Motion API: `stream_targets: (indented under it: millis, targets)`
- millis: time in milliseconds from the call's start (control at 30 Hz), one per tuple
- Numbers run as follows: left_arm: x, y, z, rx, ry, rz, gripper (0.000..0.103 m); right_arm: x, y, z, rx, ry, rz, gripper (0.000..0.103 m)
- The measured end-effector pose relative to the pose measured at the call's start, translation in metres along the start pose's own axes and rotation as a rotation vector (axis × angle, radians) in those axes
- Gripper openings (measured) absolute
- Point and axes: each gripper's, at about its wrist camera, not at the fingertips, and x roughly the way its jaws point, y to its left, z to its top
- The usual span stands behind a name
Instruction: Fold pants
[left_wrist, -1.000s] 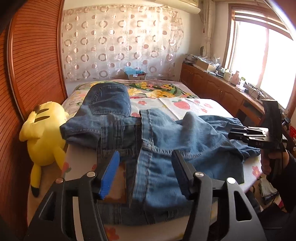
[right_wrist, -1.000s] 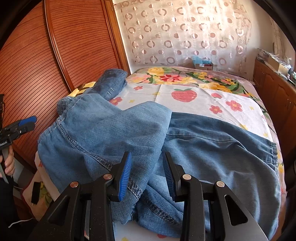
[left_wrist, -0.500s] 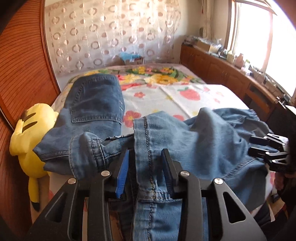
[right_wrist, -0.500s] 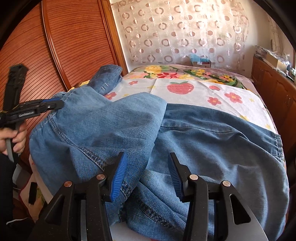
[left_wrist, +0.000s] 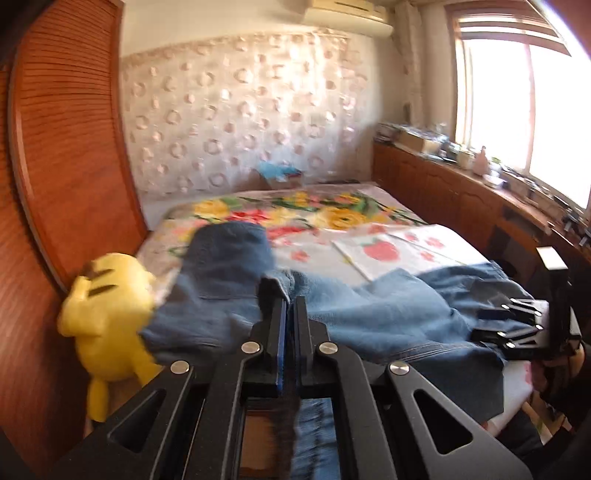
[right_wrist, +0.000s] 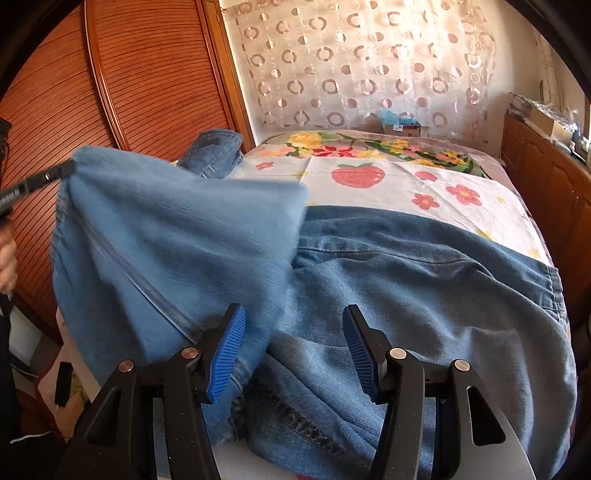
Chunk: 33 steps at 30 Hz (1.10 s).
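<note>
Blue jeans (right_wrist: 406, 280) lie crumpled across the near end of the bed. My left gripper (left_wrist: 290, 302) is shut on a fold of the jeans (left_wrist: 388, 317) and holds it lifted; the picture there is blurred. In the right wrist view the left gripper (right_wrist: 55, 173) shows at the far left, pulling a flap of denim up into a raised tent. My right gripper (right_wrist: 291, 321) hovers low over the jeans near the bed's front edge. Its jaws are opening, with denim lying under the gap and its blue pads (right_wrist: 225, 354) not pressing on it. The right gripper (left_wrist: 506, 325) also shows at the right of the left wrist view.
A floral bedsheet (right_wrist: 369, 177) covers the bed. A yellow plush toy (left_wrist: 107, 314) sits at the bed's left edge against the ribbed wooden panel (left_wrist: 66, 184). Low wooden cabinets (left_wrist: 461, 195) with clutter run under the window. A person's hand (right_wrist: 7, 258) shows at the left.
My left gripper has closed on the jeans' edge and risen, lifting the denim. The right gripper's jaws have spread wider while staying in place.
</note>
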Motion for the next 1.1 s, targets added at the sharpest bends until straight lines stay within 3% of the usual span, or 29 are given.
stream_targets:
  millis: [167,200,300,333,700,867,1067,1100]
  targets:
    - [0.018,0.025,-0.004,-0.023,0.074,0.048,0.005,-0.001,0.004,0.001,-0.012,-0.010,0.005,0.058]
    - [0.022,0.028,-0.008,-0.029,0.092,0.049,0.011,0.000,0.004,0.001,-0.012,-0.009,0.006,0.058]
    - [0.025,0.029,-0.020,-0.048,0.107,0.028,0.043,0.001,0.003,0.000,-0.013,-0.003,0.002,0.058]
    - [0.024,0.028,-0.025,-0.052,0.107,0.020,0.046,0.000,0.003,0.000,-0.015,-0.002,0.001,0.058]
    - [0.030,0.009,-0.096,-0.093,0.198,-0.041,0.046,-0.020,0.019,-0.008,-0.037,-0.022,0.055,0.058]
    - [0.035,0.004,-0.110,-0.100,0.211,-0.058,0.038,-0.023,0.031,-0.013,-0.062,-0.012,0.109,0.058]
    - [0.039,0.005,-0.111,-0.106,0.211,-0.061,0.033,-0.017,0.046,-0.013,-0.112,0.012,0.135,0.042]
    - [0.039,0.005,-0.112,-0.110,0.213,-0.068,0.024,-0.016,0.048,-0.013,-0.124,0.016,0.132,0.036]
